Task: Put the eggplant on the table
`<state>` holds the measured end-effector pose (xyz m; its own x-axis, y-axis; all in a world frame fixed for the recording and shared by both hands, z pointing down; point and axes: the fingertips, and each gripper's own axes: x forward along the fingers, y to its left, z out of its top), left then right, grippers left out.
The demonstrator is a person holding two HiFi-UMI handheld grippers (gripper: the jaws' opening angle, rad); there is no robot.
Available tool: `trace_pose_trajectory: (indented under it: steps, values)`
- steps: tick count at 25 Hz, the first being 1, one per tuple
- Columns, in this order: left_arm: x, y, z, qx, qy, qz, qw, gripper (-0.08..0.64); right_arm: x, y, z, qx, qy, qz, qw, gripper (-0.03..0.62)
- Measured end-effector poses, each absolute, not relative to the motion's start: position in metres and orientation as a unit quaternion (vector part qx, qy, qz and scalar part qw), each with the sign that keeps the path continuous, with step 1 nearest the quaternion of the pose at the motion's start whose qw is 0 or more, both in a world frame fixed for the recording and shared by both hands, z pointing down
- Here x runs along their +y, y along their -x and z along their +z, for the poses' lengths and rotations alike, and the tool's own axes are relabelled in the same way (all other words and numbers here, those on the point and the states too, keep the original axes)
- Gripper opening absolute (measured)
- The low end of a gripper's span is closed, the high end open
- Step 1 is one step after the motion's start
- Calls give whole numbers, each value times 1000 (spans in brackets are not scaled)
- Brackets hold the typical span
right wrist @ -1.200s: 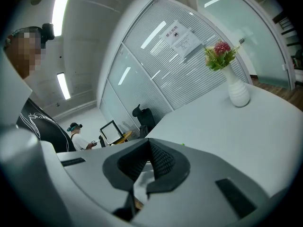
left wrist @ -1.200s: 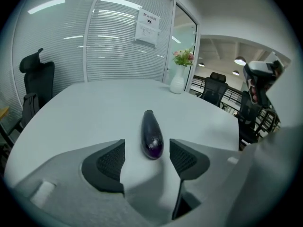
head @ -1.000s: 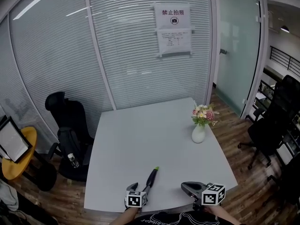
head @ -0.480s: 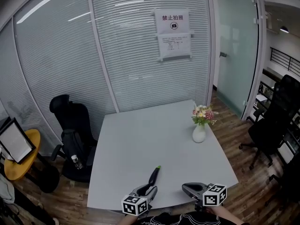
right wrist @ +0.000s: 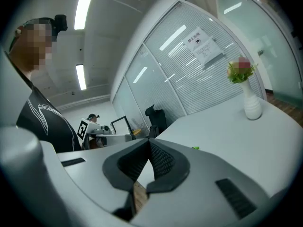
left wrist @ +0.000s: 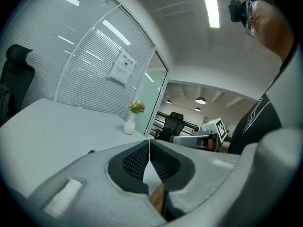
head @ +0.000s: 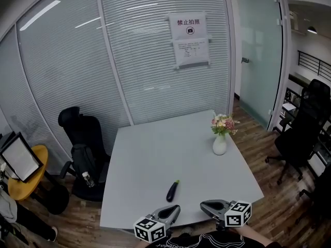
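Since the earlier frame the left gripper point(head: 177, 208) had let go of the eggplant point(head: 172, 191) and drawn back from it toward the person. Its fingers, which had stood open about the near end of the vegetable, were now closed pad against pad. The left gripper view showed the two ribbed pads of the left gripper point(left wrist: 149, 145) meeting at their tips with nothing between them. The right gripper point(head: 202, 205) had barely shifted. Its fingers were likewise shut on nothing, the pads of the right gripper point(right wrist: 149, 143) touching at the tips.

Just ahead of the left fingers, and apart from them, the eggplant lay on the counter point(head: 155, 154), free of any grip. Its dark body was nearer the fingers and its green stem end pointed away from them. From the left fingers only that green end point(left wrist: 91, 151) peeped over the finger's edge. From the right fingers it showed as a small green fleck point(right wrist: 194, 148), off to the side toward the left gripper.

Farther beyond the right fingers, near the counter's far right edge, stood a white vase point(head: 220, 144) of flowers point(head: 223, 124). Well beyond both pairs of fingers rose the ribbed glass wall point(head: 145, 61) with a paper notice point(head: 191, 39) on it. Off past the left fingers, beside the counter, stood a black office chair point(head: 83, 138).
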<state>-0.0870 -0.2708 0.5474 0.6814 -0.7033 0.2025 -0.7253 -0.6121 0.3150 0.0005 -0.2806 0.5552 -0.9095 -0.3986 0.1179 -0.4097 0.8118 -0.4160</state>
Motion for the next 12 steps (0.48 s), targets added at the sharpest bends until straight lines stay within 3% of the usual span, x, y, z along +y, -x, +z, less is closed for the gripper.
trace_pose_trajectory:
  steps: [12]
  values:
    - [-256, 82, 542, -396, -897, 27, 193, 14, -262, 6, 542, -959, -193, 205, 9, 9]
